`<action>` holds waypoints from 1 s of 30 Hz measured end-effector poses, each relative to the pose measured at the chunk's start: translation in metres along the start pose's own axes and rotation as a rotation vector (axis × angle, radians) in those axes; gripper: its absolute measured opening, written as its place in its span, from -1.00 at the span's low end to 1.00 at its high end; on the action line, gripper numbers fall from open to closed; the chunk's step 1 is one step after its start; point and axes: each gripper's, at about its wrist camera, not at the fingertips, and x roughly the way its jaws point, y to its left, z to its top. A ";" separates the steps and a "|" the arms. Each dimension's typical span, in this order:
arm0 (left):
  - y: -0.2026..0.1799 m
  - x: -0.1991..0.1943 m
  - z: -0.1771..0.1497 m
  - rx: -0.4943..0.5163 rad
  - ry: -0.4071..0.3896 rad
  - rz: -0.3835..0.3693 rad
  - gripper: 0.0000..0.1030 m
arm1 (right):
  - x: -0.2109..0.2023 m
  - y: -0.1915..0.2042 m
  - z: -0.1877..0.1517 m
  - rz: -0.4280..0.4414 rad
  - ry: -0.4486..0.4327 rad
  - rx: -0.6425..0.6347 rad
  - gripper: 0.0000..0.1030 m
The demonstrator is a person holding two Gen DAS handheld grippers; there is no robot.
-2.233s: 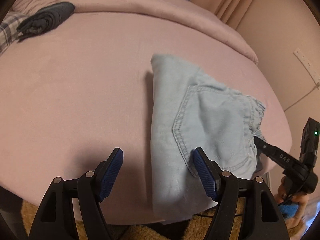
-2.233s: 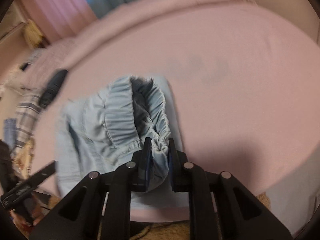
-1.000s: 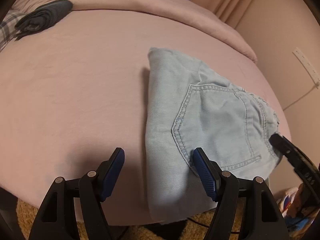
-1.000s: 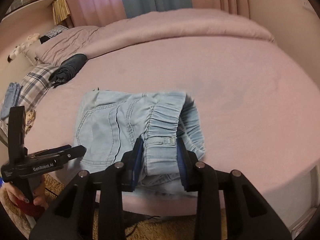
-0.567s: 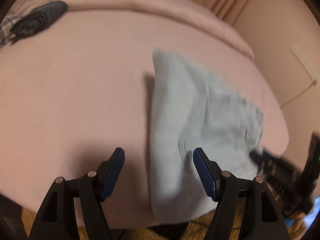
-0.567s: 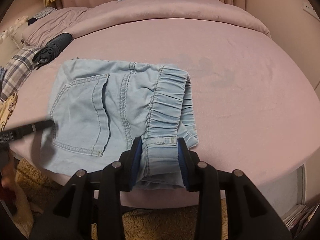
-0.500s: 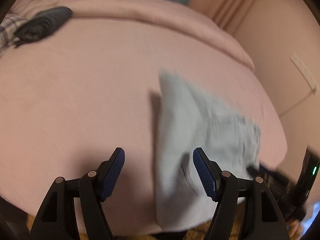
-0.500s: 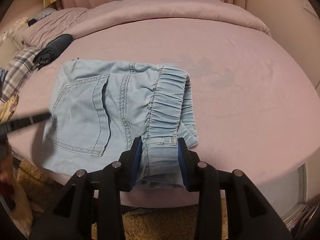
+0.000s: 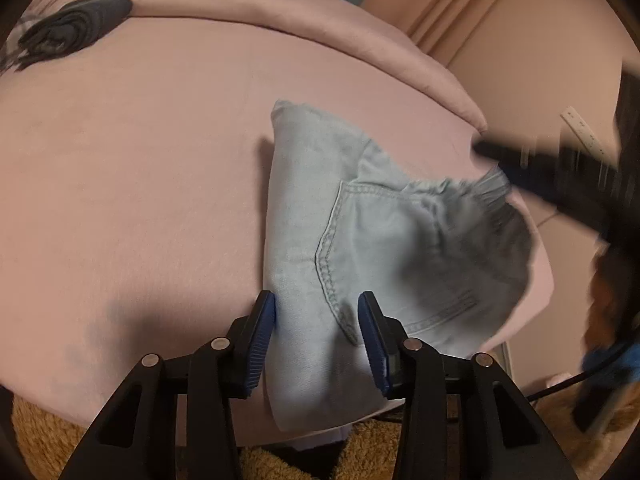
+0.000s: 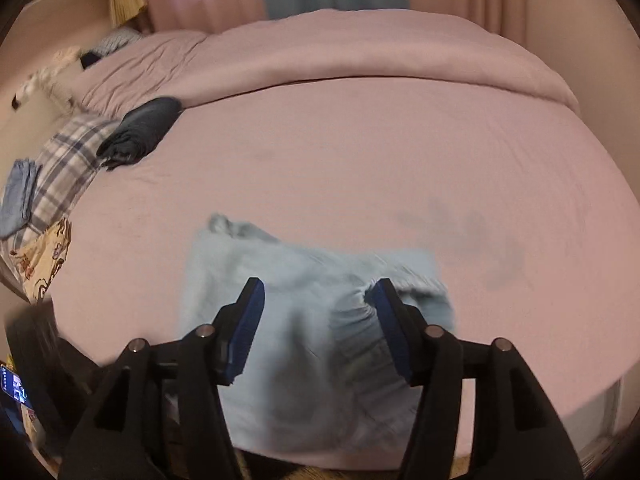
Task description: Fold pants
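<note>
Light-blue denim pants (image 9: 360, 248), folded into a compact bundle, back pocket (image 9: 384, 248) uppermost, near the front edge of a pink bed (image 9: 140, 160). Elastic waistband (image 9: 496, 196) at the bundle's right end, slightly raised and rumpled, probably just let go. Left gripper (image 9: 316, 336) low over the bundle's near left edge, jaws closing with denim between them, blue pads not yet pressing: likely a pinch meant to anchor or lift that edge for the next fold. Right gripper (image 10: 316, 320) above the waistband end, blurred, jaws opening and parted, nothing clamped, apparently clearing off after release. Rolled dark garment (image 10: 140, 132) and plaid cloth (image 10: 68, 168) well apart at the bed's far left, outside the working area.
</note>
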 end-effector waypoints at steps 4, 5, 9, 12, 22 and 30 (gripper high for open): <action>0.002 0.003 -0.003 -0.006 0.018 -0.017 -0.18 | -0.012 0.011 -0.002 0.007 -0.078 0.003 0.05; 0.003 0.005 -0.004 -0.003 0.019 -0.016 -0.18 | -0.009 0.006 -0.007 0.011 -0.058 0.021 0.05; 0.004 0.011 -0.008 -0.009 0.015 -0.023 -0.18 | -0.001 -0.006 -0.007 0.039 -0.013 0.080 0.12; 0.007 0.010 -0.011 -0.020 0.002 -0.027 -0.18 | 0.015 0.019 0.007 0.178 0.018 0.025 0.08; 0.002 0.012 -0.036 -0.004 -0.024 0.012 -0.30 | 0.136 0.075 -0.001 0.238 0.243 -0.026 -1.00; 0.000 0.003 -0.050 0.010 -0.014 -0.013 -0.31 | 0.133 0.068 -0.009 0.104 0.161 -0.003 -0.97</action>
